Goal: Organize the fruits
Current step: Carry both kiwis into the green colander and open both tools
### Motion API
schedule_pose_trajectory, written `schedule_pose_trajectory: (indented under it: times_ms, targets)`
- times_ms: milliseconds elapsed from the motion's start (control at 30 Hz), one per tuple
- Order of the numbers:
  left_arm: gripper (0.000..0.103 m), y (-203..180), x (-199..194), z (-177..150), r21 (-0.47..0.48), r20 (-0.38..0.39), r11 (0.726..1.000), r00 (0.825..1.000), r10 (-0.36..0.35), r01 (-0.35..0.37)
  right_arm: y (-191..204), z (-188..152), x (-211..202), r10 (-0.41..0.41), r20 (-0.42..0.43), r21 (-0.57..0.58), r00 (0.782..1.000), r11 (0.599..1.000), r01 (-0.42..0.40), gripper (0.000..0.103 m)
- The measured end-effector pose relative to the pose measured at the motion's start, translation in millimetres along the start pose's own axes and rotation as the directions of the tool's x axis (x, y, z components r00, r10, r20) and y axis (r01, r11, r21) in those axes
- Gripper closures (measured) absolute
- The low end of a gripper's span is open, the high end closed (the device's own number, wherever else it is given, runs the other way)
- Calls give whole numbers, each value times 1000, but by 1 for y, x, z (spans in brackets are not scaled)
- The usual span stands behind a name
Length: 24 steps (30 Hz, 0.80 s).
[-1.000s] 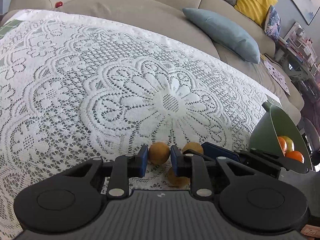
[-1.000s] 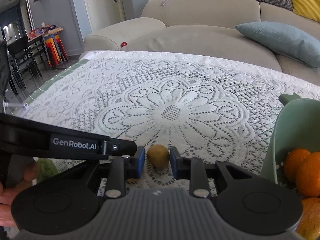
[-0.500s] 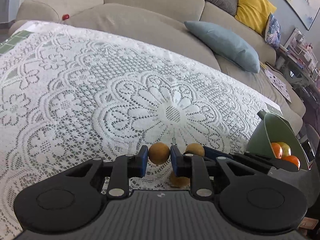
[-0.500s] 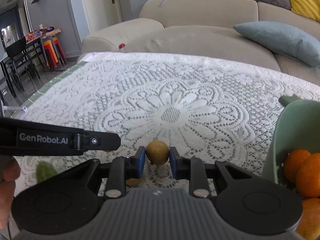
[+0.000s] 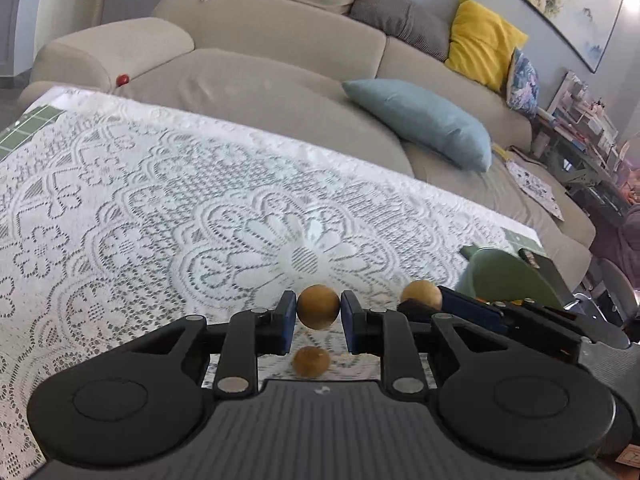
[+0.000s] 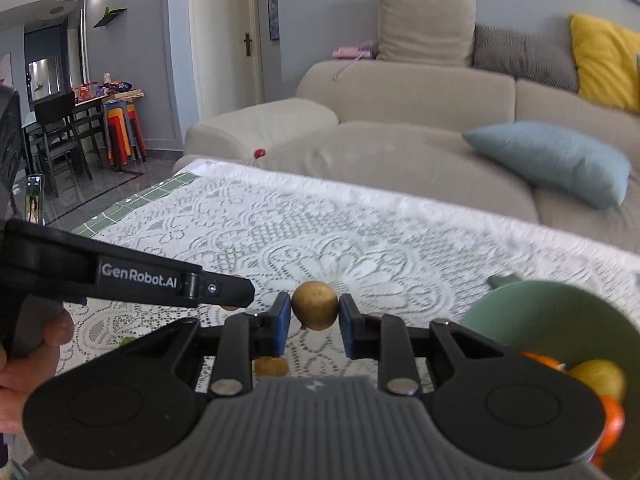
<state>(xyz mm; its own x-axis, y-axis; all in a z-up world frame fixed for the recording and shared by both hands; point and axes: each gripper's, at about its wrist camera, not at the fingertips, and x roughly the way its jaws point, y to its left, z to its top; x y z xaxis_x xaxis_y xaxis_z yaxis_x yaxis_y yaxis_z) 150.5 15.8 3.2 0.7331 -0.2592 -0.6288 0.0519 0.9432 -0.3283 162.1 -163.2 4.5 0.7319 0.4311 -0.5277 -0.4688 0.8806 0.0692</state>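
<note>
Jaws of the left gripper [image 5: 318,316] are clenching a round brown fruit [image 5: 318,306]. The right gripper [image 6: 314,318] is gripping another brown fruit [image 6: 314,305] above the lace-covered counter [image 6: 360,232], beside the green bowl [image 6: 560,312].

Both tongs, left tongs [image 5: 318,322] and right tongs [image 6: 314,323], are matte black with blue pads, silver rivets, round discs and ribbed grey housing; white "GenRobot.AI" lettering at nine o'clock.
</note>
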Motion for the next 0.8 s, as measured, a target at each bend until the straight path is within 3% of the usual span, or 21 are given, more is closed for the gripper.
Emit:
schedule_pose_trajectory:
  times_ms: [500, 800]
  targets:
    - [77, -63, -5, -3, 73, 9, 988, 990, -138, 137, -62, -6, -61, -144, 30, 78, 989, 987, 141, 81]
    - [77, -110, 11, -12, 155, -37, 959, 972, -233, 236, -104, -19, -75, -220, -23, 142, 975, 965, 221, 81]
